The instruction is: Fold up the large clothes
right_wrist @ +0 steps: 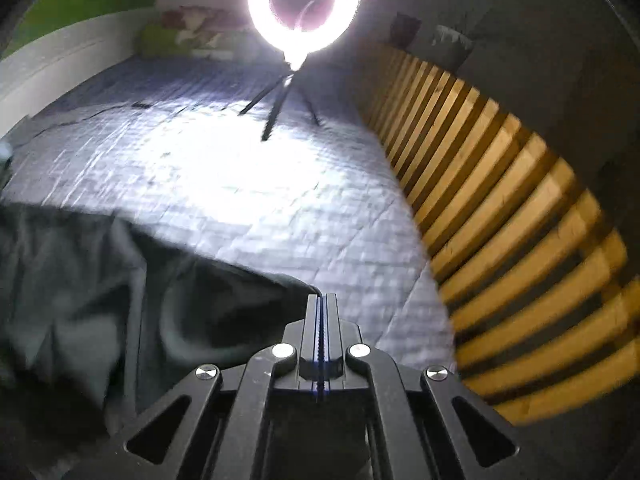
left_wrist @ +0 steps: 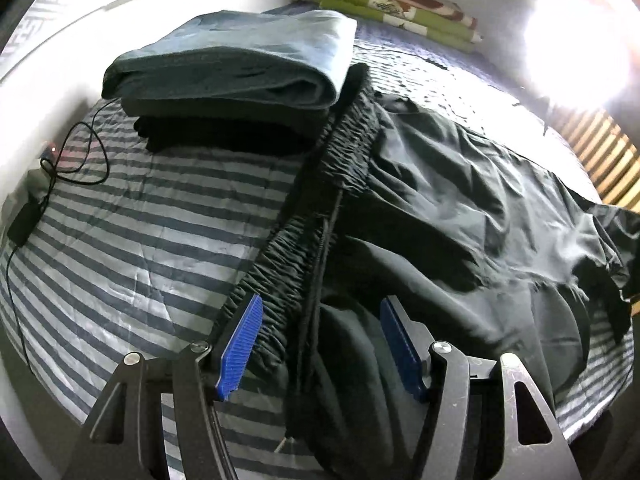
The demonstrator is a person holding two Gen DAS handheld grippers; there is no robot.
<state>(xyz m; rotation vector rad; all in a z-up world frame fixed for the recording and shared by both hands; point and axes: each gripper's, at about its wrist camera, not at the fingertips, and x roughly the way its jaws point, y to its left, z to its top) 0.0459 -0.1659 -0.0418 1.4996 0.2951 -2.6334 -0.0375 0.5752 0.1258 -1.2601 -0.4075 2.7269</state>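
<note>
The black trousers (left_wrist: 460,216) lie on the bed (left_wrist: 132,216), long axis running away to the right of the left hand-held gripper (left_wrist: 320,344). Its pads stand apart, astride the elastic waistband (left_wrist: 320,200), not pressing yet. The right hand-held gripper (right_wrist: 322,308) is together; whether cloth is pinched, cannot tell. Left is nearer to the waistband, so prob. it takes it.

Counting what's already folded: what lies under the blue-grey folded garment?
Under the blue-grey folded garment lies a black folded garment, resting on the striped sheet. Whether more lies between them is hidden.
</note>
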